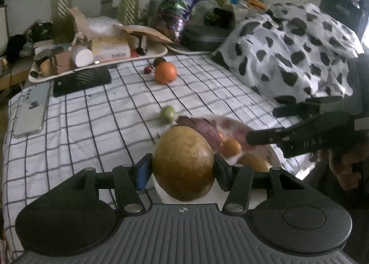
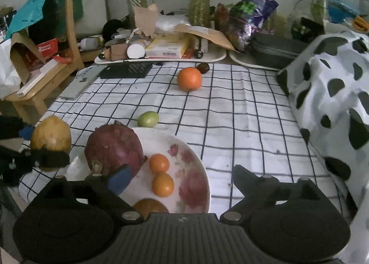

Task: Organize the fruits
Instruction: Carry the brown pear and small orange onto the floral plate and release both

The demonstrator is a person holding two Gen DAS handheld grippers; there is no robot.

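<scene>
My left gripper [image 1: 183, 167] is shut on a big yellow-brown mango [image 1: 183, 163], held just above the near-left rim of a floral plate [image 2: 196, 171]; the mango also shows in the right wrist view [image 2: 52, 136]. The plate holds a purple dragon fruit [image 2: 114, 151], two small oranges [image 2: 159, 162] [image 2: 162, 184] and a brown fruit [image 2: 150, 206]. My right gripper [image 2: 182, 176] is open and empty over the plate. On the checked cloth lie a green fruit [image 2: 148, 119], a large orange [image 2: 189, 79], a dark fruit [image 2: 203, 67] and a small red fruit [image 1: 147, 70].
A cow-print cushion [image 2: 334, 93] rises at the right. Two cluttered trays [image 2: 216, 57] and potted plants line the back. A phone [image 2: 78, 86] and a black case [image 2: 126, 70] lie at the cloth's far left. A wooden chair [image 2: 66, 40] stands left.
</scene>
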